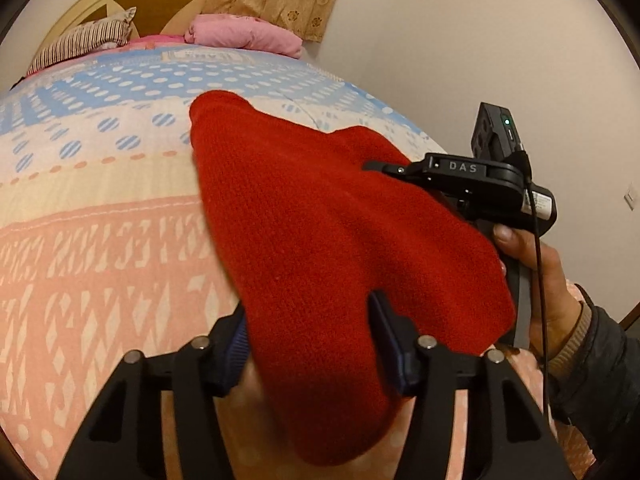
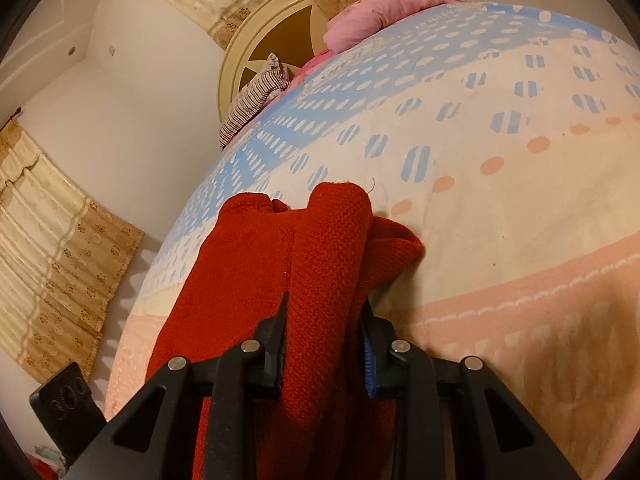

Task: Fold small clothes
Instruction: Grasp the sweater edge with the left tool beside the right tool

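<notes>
my left tongs (image 1: 310, 344) straddle one end of the red knit (image 1: 320, 240), pads not clearly biting yet. my right tongs (image 2: 324, 332) pinch a bunched ridge of it, so i can lift both ends over the bedspread (image 1: 100, 240) and fold.

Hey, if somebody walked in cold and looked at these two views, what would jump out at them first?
The red knit garment dominates both views, lying on the patterned bedspread with a bunched fold running up between the fingers of the left gripper and the right gripper. Behind it, a pink folded blanket and a striped pillow sit by the headboard.
</notes>
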`<state>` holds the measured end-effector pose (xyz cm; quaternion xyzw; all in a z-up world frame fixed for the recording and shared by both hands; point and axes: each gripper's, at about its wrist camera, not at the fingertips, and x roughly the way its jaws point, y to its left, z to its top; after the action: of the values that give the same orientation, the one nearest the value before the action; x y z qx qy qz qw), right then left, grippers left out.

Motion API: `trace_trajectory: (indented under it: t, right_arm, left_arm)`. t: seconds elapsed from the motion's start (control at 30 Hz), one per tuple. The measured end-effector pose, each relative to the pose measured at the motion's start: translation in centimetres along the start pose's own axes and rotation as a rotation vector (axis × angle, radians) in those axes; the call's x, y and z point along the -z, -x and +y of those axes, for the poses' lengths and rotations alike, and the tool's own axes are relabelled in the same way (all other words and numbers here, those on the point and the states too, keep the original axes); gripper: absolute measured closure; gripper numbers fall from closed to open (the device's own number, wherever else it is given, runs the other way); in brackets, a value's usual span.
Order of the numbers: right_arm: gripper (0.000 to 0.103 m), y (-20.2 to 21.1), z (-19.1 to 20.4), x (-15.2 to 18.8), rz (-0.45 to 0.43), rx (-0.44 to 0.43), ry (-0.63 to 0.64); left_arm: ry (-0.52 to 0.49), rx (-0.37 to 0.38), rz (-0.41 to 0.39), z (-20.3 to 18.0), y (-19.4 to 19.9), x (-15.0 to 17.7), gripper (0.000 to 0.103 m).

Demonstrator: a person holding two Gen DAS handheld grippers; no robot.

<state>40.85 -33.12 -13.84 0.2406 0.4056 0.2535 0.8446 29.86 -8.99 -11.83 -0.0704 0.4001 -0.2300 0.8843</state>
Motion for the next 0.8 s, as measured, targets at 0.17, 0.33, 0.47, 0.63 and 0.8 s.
trace_trajectory:
  t: [0.17,0.33,0.47,0.63,0.8]
  right_arm:
    - [0.075,0.1,0.2,0.0,-0.014,0.029,0.018]
    - [0.075,0.5,1.1,0.2,-0.032,0.082,0.054]
    - [0.075,1.2,1.5,0.6,-0.043,0.106,0.045]
    - [0.075,2.4,2.3,0.7,-0.064,0.087,0.028]
    - [0.075,4.1,3.2,1.4,-0.081,0.049,0.017]
  left_arm:
    - [-0.013,-0.036,0.001,-0.5,0.0,-0.2,0.049]
    - [-0.017,-0.057,0.0,-0.7,0.4,-0.4,0.058]
    - [-0.018,-0.064,0.003,-0.9,0.6,-0.4,0.06]
    - [-0.026,-0.069,0.001,-1.3,1.3,-0.7,0.063]
    - [-0.027,-0.056,-0.018,-2.0,2.5,-0.6,0.064]
